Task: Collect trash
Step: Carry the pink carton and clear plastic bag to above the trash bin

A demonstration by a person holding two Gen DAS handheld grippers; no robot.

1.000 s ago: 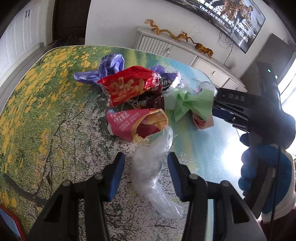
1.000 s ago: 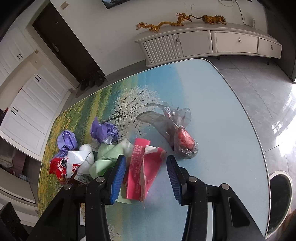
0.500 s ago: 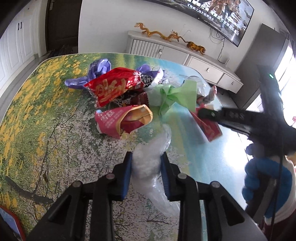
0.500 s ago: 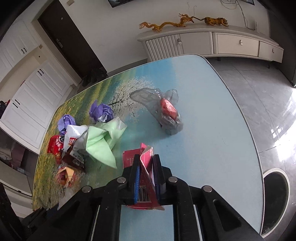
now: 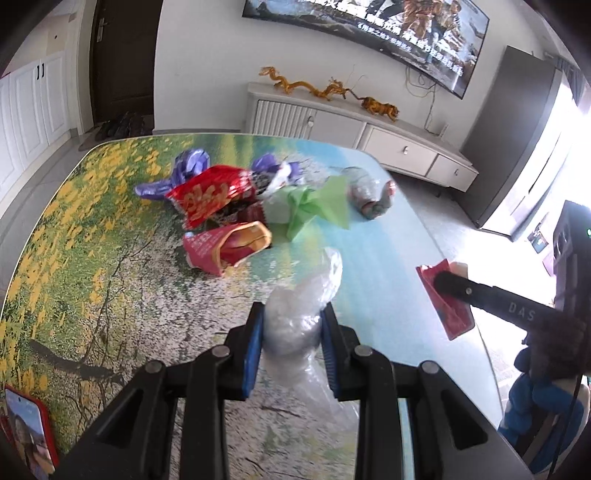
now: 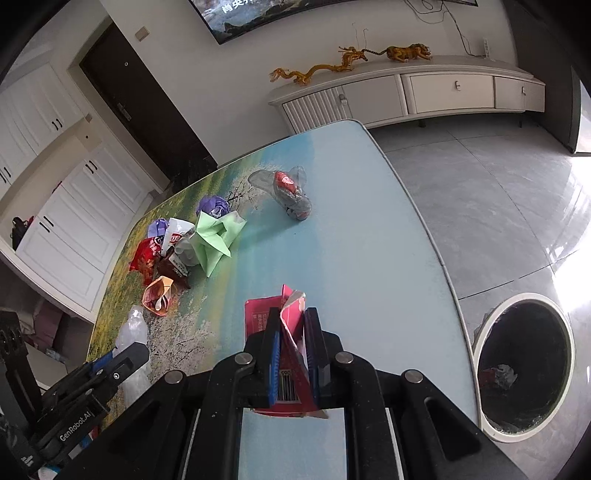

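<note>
Right gripper (image 6: 291,343) was pinching the pink carton (image 6: 286,354) just above the table (image 6: 369,258); left gripper (image 5: 291,339) was clamped on the clear plastic bag (image 5: 295,317). Best move, I'd say: keep both grips tight, clear the table edge, release only over the bin (image 6: 524,373) on the floor. Rest of the wrappers (image 5: 221,214) sat heaped on the landscape-print top. TV (image 5: 369,22) on the wall.

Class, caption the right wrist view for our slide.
Right gripper clamps a red wrapper above the table, bin nearby.
</note>
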